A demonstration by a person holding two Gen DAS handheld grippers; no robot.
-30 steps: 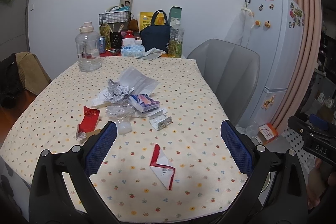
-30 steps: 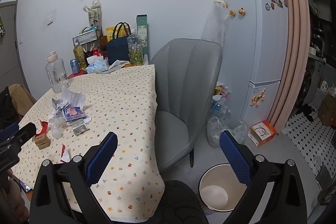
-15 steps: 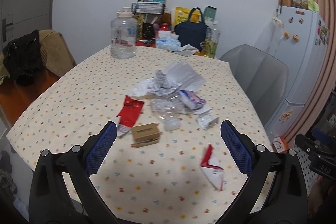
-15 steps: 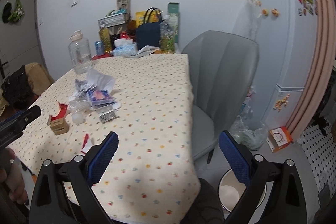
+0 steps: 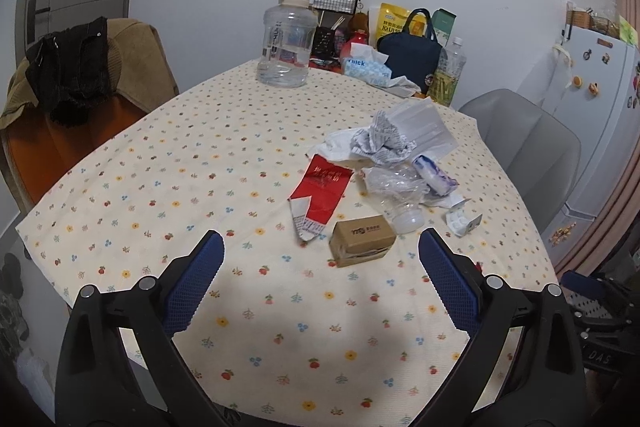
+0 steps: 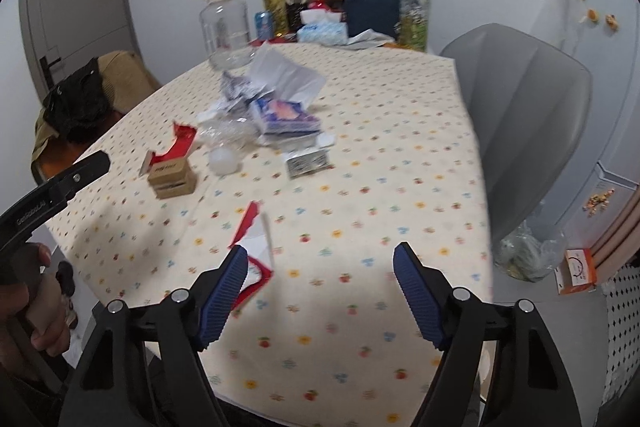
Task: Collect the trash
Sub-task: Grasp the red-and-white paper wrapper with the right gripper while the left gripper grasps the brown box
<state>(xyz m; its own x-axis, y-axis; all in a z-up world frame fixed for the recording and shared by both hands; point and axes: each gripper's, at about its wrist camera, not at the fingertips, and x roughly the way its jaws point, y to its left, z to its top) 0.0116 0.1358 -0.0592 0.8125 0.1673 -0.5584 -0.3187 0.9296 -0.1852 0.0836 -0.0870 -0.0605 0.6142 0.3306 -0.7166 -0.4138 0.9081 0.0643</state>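
**Both grippers above the near edge of the table, trash ahead of them**

In the left wrist view the left gripper (image 5: 320, 263) is open wide, with nothing between its blue pads (image 5: 192, 283). Just above the gap between the fingers, a little right of centre, lies a small brown cardboard box (image 5: 362, 239) on the flowered tablecloth (image 5: 160, 187). To the upper left of the box, touching it or almost, is a red torn wrapper (image 5: 322, 193). To the upper right of the box lies crumpled clear plastic (image 5: 396, 193), and further to the right a small blister pack (image 5: 464, 221). Behind these, in the middle right of the frame, there is crumpled printed paper (image 5: 380, 143) and a white tissue sheet (image 5: 424, 127).

In the right wrist view the right gripper (image 6: 320, 287) has its jaws closing, but the pads press on nothing and the gap between them is only tablecloth. A red and white torn packet (image 6: 252, 247) lies at the tip of the left finger (image 6: 224, 291), in the lower middle of the frame; the finger covers part of it, and I cannot tell if they touch. The other trash is in the upper middle of this frame, well apart from the fingers. The view is a little blurred. At the lower left edge a hand (image 6: 36, 307) holds the handle of the other gripper.
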